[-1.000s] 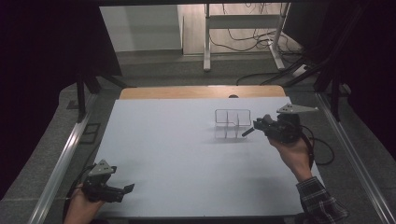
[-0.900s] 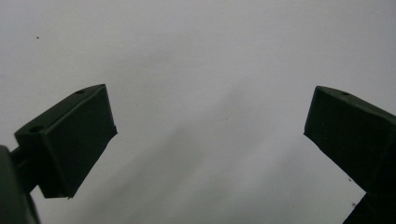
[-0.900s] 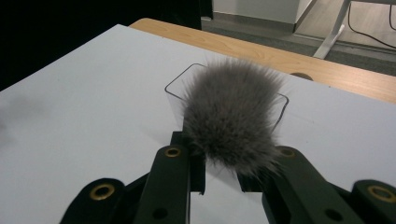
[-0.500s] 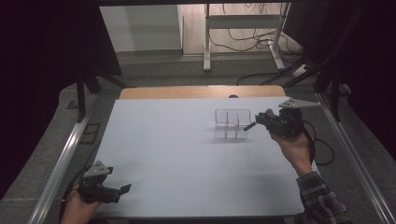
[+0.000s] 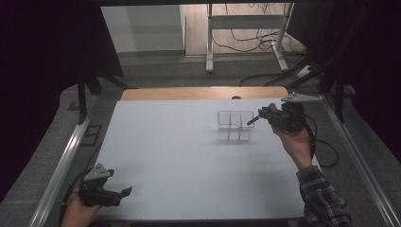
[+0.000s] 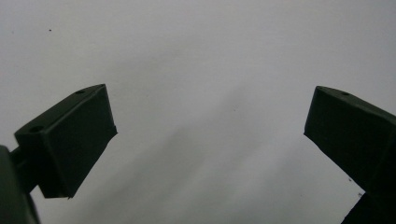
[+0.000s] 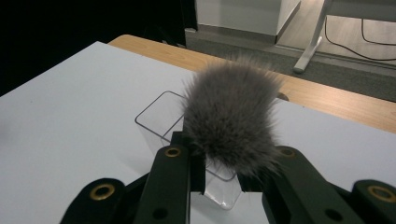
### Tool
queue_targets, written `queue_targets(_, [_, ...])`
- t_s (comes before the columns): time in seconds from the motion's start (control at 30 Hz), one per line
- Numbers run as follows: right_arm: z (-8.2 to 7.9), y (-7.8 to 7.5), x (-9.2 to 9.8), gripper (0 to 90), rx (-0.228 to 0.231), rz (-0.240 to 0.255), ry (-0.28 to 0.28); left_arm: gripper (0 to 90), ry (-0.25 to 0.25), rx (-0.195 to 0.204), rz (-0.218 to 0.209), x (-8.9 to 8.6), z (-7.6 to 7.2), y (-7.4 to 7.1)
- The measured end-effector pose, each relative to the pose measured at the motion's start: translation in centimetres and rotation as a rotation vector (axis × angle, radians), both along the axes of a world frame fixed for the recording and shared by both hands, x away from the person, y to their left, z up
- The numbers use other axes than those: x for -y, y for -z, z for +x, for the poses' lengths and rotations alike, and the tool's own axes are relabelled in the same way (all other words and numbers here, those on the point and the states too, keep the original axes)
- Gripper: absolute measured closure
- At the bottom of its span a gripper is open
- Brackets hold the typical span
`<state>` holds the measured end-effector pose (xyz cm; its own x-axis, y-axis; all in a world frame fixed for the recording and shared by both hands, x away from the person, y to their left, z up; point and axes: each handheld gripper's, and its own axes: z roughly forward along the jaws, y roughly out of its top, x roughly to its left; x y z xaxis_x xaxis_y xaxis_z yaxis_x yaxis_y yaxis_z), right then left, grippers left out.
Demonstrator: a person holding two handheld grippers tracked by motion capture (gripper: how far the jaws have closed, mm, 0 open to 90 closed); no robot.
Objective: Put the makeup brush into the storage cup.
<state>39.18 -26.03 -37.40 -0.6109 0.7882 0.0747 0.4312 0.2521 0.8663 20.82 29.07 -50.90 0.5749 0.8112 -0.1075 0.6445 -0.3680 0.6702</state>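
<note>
Your right gripper [image 7: 223, 175] is closed on a grey fluffy ball [image 7: 231, 114] above the clear divided box [image 5: 235, 126]; your left gripper [image 6: 210, 135] is open over the table [image 5: 179, 156].

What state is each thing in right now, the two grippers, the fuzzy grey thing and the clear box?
Left gripper: open, holding nothing, low over the table.
Right gripper: shut on grey fuzzy brush.
Grey fuzzy brush: held above clear organizer.
Clear organizer: upright on the table, compartments look empty.
</note>
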Motion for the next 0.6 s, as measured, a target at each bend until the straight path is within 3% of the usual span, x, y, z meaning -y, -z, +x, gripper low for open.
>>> queue_targets(0.6, [1.8, 1.0, -0.8, 76.4, 0.003, -0.032, 0.023, 1.9, 0.01, 0.002, 0.009, 0.2, 0.1, 0.0])
